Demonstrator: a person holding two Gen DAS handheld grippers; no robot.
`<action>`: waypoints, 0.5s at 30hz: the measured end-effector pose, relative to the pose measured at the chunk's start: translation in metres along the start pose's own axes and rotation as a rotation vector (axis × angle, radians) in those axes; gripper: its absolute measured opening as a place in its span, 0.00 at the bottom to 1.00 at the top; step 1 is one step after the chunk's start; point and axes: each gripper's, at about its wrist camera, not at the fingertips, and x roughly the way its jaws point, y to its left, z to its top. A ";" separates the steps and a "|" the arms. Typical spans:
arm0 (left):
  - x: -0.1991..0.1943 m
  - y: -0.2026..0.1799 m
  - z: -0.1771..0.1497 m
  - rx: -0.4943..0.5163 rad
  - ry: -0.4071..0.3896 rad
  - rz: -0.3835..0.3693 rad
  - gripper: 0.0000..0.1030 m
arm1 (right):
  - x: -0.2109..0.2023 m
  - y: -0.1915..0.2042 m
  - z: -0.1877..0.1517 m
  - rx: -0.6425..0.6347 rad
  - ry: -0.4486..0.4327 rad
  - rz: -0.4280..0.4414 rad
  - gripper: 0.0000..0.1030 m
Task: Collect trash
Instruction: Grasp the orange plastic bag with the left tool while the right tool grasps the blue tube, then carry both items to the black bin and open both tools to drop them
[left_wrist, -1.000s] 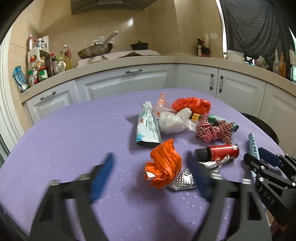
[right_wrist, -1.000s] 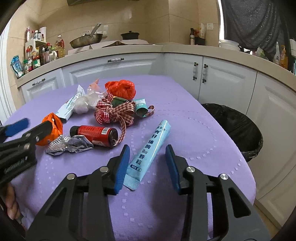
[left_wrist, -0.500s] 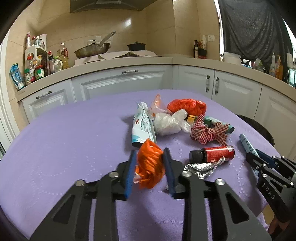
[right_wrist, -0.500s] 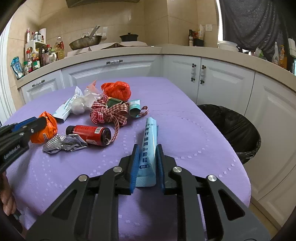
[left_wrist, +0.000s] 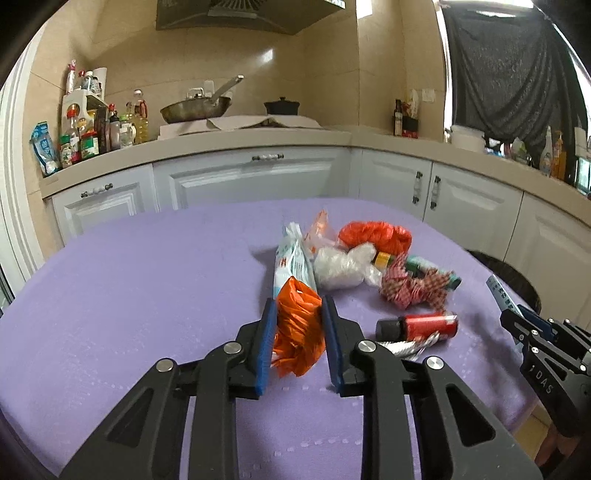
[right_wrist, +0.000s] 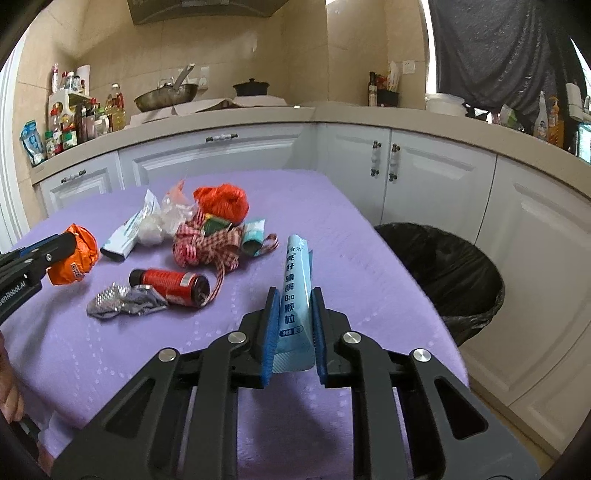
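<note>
Our left gripper (left_wrist: 297, 343) has its blue fingers (left_wrist: 266, 347) pressed on a crumpled orange wrapper (left_wrist: 298, 332), held near the front edge of the purple surface (left_wrist: 129, 295). Our right gripper (right_wrist: 293, 325) has its fingers clamped on the lower end of a light blue sachet (right_wrist: 295, 291) with printed characters, near the surface's right edge, its top pointing away from us.

Just beyond lie a crumpled foil blister pack (right_wrist: 122, 301) and, touching it, a red bottle (right_wrist: 170, 282) with a black cap, on its side. Farther in sits a red-checked ribbon (right_wrist: 207, 247) tangled over a green tube (right_wrist: 255, 236). Beside them, toward the left, lie a clear plastic bag (right_wrist: 159, 225) and a white-and-blue pouch (right_wrist: 129, 232). At the far end of the heap rests a bunched red plastic bag (right_wrist: 221, 201).

Off the right edge, on the floor, stands a bin (right_wrist: 450, 273) lined with black plastic, against the white cabinets (right_wrist: 424, 173).
</note>
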 end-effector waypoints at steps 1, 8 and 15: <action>-0.003 -0.002 0.003 -0.001 -0.012 -0.004 0.25 | -0.002 -0.002 0.003 0.001 -0.009 -0.004 0.16; -0.011 -0.022 0.027 0.021 -0.067 -0.051 0.25 | -0.014 -0.023 0.024 0.025 -0.060 -0.031 0.16; -0.002 -0.058 0.058 0.037 -0.095 -0.135 0.25 | -0.022 -0.055 0.052 0.047 -0.122 -0.069 0.16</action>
